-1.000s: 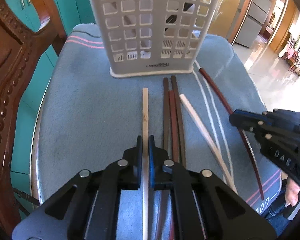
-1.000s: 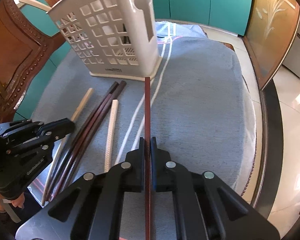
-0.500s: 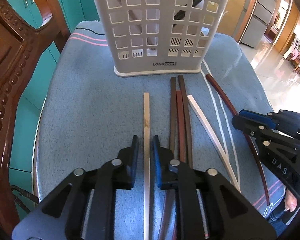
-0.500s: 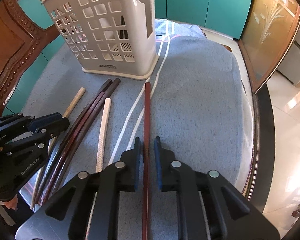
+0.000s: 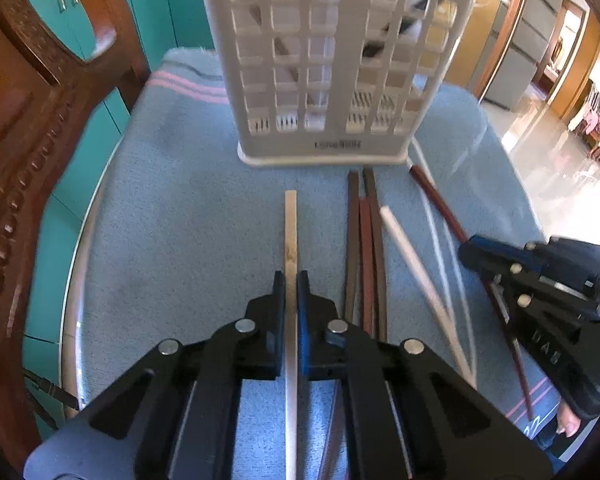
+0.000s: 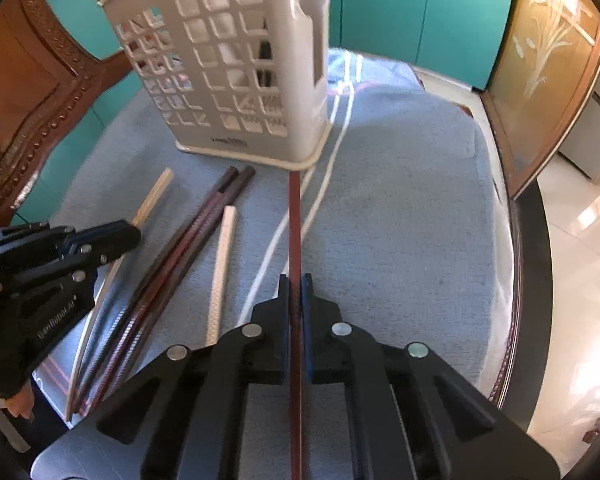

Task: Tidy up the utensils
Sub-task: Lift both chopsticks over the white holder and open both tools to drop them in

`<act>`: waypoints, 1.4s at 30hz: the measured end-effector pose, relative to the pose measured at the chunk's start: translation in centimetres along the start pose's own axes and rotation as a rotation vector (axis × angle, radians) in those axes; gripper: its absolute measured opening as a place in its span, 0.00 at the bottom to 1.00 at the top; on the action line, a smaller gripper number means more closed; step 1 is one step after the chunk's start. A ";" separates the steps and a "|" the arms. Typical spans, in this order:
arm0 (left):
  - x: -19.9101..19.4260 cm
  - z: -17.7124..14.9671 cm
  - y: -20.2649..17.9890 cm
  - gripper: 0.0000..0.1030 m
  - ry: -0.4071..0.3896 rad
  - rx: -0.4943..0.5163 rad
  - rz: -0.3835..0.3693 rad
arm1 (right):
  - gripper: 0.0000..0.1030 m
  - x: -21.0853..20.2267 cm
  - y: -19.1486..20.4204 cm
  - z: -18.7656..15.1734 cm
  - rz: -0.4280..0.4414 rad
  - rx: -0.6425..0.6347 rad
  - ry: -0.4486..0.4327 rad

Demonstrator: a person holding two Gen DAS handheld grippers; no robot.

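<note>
A white perforated utensil basket (image 5: 332, 60) stands upright on a blue-grey cloth (image 5: 180, 220); it also shows in the right wrist view (image 6: 236, 64). My left gripper (image 5: 291, 280) is shut on a pale wooden chopstick (image 5: 290, 224) that points at the basket. My right gripper (image 6: 295, 284) is shut on a dark red chopstick (image 6: 294, 208) whose tip reaches the basket's base. Three dark brown chopsticks (image 5: 364, 240) and a white chopstick (image 5: 412, 256) lie on the cloth between the grippers. The basket holds a few utensils, seen dimly through its holes.
A carved wooden chair (image 5: 28, 140) stands close on the left. Teal cabinets (image 6: 420, 12) are behind. The round table's edge (image 6: 516, 240) curves on the right, with tiled floor (image 6: 580, 240) beyond it. White stripes (image 6: 324, 184) run along the cloth.
Half a second ago both grippers stood slightly open around their chopsticks; now both have closed on them. Both have moved a little forward toward the basket.
</note>
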State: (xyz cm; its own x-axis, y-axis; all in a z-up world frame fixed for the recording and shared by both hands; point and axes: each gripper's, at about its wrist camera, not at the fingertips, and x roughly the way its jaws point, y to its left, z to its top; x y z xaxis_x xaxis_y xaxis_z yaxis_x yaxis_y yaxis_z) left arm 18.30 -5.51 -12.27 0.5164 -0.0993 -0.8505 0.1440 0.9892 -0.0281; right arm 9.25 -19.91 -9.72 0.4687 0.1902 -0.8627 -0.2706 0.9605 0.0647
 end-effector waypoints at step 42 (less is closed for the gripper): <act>-25.7 9.5 -0.1 0.07 -0.862 -0.079 0.029 | 0.06 -26.3 -2.1 12.4 0.159 0.152 -0.759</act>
State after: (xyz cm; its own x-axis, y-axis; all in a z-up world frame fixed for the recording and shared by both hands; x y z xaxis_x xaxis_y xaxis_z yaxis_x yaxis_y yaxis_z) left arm 13.10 -4.06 14.56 0.9835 -0.0893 -0.1576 0.0780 0.9940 -0.0765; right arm 7.89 -24.43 19.06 0.8946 0.3616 -0.2626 -0.2902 0.9169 0.2741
